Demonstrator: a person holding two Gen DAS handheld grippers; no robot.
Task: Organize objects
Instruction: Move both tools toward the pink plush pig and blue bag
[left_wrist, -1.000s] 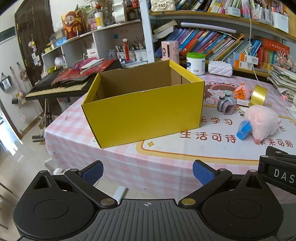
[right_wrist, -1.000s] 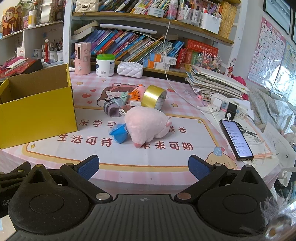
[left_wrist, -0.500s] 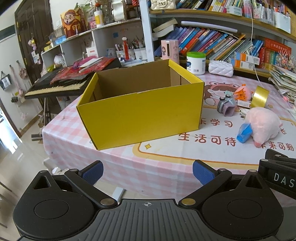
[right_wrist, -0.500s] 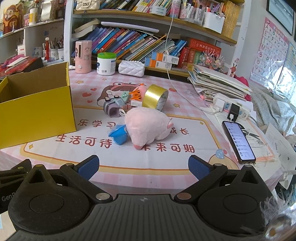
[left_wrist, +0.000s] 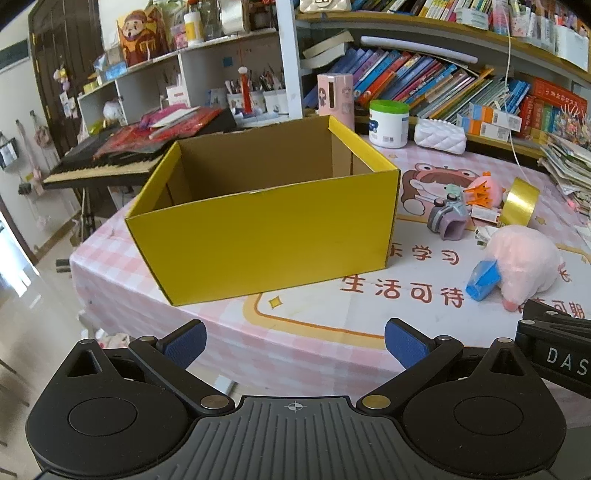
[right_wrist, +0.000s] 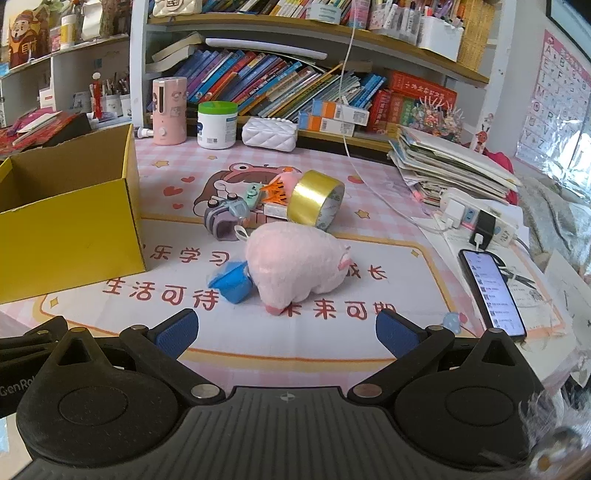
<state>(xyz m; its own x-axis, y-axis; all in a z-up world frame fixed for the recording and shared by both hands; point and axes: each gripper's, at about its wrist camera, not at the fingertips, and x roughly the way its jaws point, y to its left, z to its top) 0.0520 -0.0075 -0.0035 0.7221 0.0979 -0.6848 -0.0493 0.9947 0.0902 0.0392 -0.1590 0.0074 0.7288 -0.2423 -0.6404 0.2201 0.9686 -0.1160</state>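
An open, empty yellow cardboard box (left_wrist: 266, 236) stands on the pink table; it also shows at the left of the right wrist view (right_wrist: 70, 225). Right of it lie a pink plush pig (right_wrist: 295, 266) (left_wrist: 524, 258), a small blue object (right_wrist: 232, 282) (left_wrist: 482, 280) touching it, a purple-grey toy (right_wrist: 223, 219) (left_wrist: 447, 219), an orange clip (right_wrist: 275, 192) and a gold tape roll (right_wrist: 314, 201) (left_wrist: 519, 201). My left gripper (left_wrist: 295, 341) is open and empty, in front of the box near the table's front edge. My right gripper (right_wrist: 286, 334) is open and empty, just short of the pig.
A phone (right_wrist: 491, 291) on a charging cable and a power strip (right_wrist: 480, 221) lie at the right. A paper stack (right_wrist: 450, 162), a white jar (right_wrist: 218, 125), a pink canister (right_wrist: 168, 110) and a white pouch (right_wrist: 269, 133) line the back by the bookshelf. A keyboard (left_wrist: 99, 166) stands left.
Both grippers have moved forward a little and risen slightly, so the box and the pig appear closer. Both stay open. No object has moved.
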